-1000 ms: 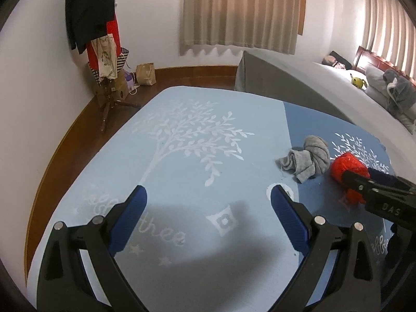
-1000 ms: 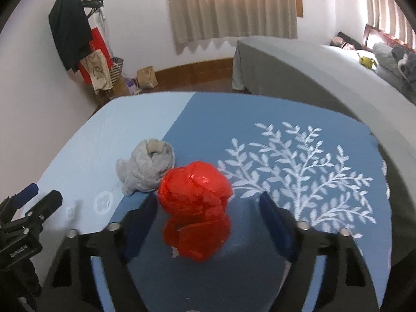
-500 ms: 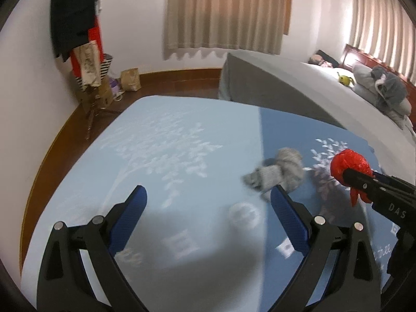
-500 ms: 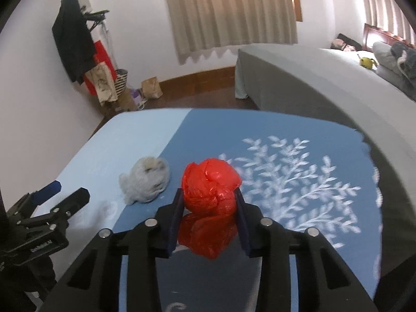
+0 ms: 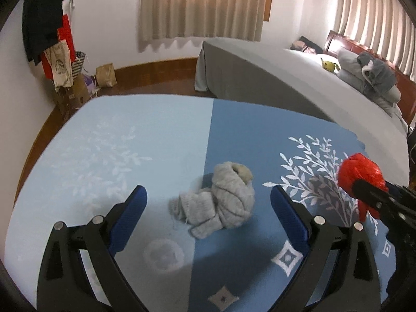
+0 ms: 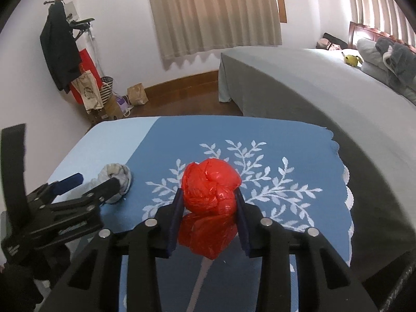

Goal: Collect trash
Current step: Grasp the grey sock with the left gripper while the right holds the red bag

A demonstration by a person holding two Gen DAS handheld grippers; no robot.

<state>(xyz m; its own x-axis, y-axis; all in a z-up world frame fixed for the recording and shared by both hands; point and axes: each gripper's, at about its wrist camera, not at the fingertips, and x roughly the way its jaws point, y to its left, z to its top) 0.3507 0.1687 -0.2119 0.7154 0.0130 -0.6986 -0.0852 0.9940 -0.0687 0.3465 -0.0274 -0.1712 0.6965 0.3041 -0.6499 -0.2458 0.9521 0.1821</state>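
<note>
Between the blue pads of the right tool (image 6: pixel 208 202) sits the red plastic bag (image 6: pixel 210 195), balled up and pinched at its middle, its loose tail hanging below the jaws; a second ago those jaws stood wide on either side of it with the bag resting on the blue cloth (image 6: pixel 286 135), and they have since been closing until the pads press into it. The bag now appears clear of the cloth, so I judge the first piece of trash is secured and ready to be carried off. The left tool (image 5: pixel 208 202) stands wide open and holds nothing. It has swung across from the pale half of the cloth, and the grey rolled sock (image 5: pixel 221 202) now lies on the desk between its open pads, near the seam where pale blue meets dark blue, toward the near edge. That suggests the sock is the next pick, with only a descent and a squeeze left to do. Counted: two tools, one red bag, one grey sock, one cloth on the desk. Beyond the far edge stands one grey bed (image 6: pixel 312 83)
</note>
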